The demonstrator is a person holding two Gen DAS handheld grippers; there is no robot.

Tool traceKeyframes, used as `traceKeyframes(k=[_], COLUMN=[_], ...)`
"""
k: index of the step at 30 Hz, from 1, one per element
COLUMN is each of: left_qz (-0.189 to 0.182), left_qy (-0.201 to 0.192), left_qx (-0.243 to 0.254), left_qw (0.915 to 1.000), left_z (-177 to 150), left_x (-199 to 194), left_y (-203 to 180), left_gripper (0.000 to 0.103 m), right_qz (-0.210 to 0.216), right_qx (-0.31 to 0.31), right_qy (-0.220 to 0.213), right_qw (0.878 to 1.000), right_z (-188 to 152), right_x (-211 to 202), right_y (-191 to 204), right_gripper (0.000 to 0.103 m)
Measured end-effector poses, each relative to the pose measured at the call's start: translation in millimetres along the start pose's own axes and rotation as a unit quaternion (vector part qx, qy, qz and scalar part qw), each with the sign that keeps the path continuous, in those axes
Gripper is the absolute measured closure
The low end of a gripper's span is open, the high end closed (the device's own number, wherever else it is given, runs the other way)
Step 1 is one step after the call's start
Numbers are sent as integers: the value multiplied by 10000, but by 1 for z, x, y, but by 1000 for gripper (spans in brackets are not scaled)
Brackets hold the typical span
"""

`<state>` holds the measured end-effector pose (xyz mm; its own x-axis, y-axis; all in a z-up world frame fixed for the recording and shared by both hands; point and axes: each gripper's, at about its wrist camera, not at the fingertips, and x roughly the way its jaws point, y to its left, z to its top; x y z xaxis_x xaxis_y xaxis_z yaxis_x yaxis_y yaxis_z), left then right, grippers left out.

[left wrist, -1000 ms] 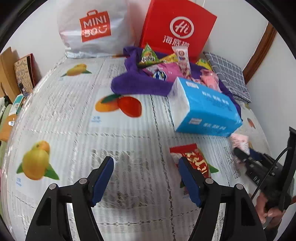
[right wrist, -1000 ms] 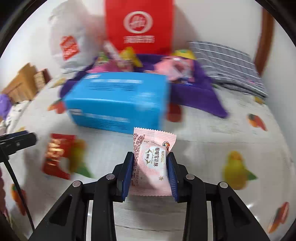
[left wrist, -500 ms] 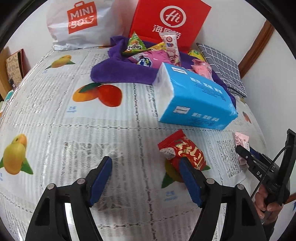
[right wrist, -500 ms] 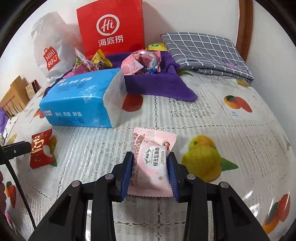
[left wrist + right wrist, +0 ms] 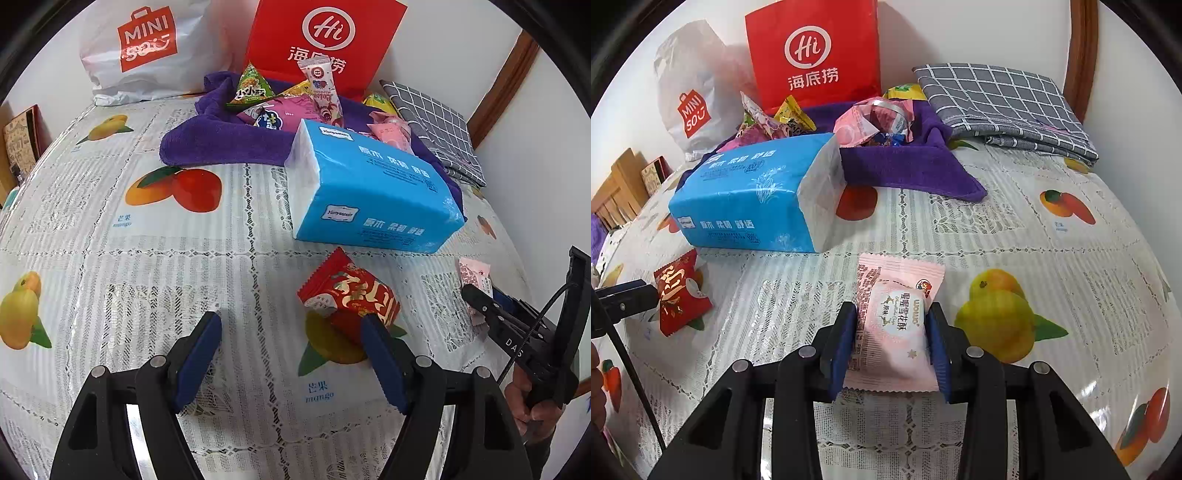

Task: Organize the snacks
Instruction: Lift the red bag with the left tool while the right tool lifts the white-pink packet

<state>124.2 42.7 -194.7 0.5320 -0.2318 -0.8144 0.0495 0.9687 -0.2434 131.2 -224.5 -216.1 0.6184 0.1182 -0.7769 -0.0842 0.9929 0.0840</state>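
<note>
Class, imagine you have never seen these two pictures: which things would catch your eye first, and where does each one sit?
First, the pink snack packet clamped in the right tongs, just above the fruit-print tablecloth. Next, the big blue tissue pack mid-table, in front of the purple towel heaped with snacks. Then the red snack packet by the right finger of the open left tongs.

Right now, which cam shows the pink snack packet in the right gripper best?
Right wrist view: the pink snack packet fills the centre, label readable, clamped between the right gripper pads. The left wrist view shows only its upper end at the far right edge, behind that gripper's black fingers.
</note>
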Motion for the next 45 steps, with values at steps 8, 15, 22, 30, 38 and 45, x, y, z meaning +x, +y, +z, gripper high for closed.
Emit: traceKeyframes(k=[8,15,22,30,38,45], left_qz=[-548,-661,-761,138,388,-153], left_qy=[49,127,130,-40,-136,-1], left_qx=[-146,-162,65,814,1021,599], left_qw=[9984,9976,9970,9966,9939,9981], left_z=[-1,6,11,11,12,4], left_x=[-1,11,24,37,35,22], left_y=[-2,-20,-45,-80,-79,-63], left_gripper=[26,25,26,35,54,55], right_qz=[-44,-17,39,106,133,149], right_qx=[-45,-31,-2,42,65,89], right_qy=[7,7,5,2,-4,-8], right_qw=[10000,10000,10000,9999,9999,9999], right_z=[0,0,-1,0,-1,-1], right_x=[0,0,0,1,0,0], right_y=[1,1,0,-2,-3,-4], right_gripper=[63,62,61,61,61,62])
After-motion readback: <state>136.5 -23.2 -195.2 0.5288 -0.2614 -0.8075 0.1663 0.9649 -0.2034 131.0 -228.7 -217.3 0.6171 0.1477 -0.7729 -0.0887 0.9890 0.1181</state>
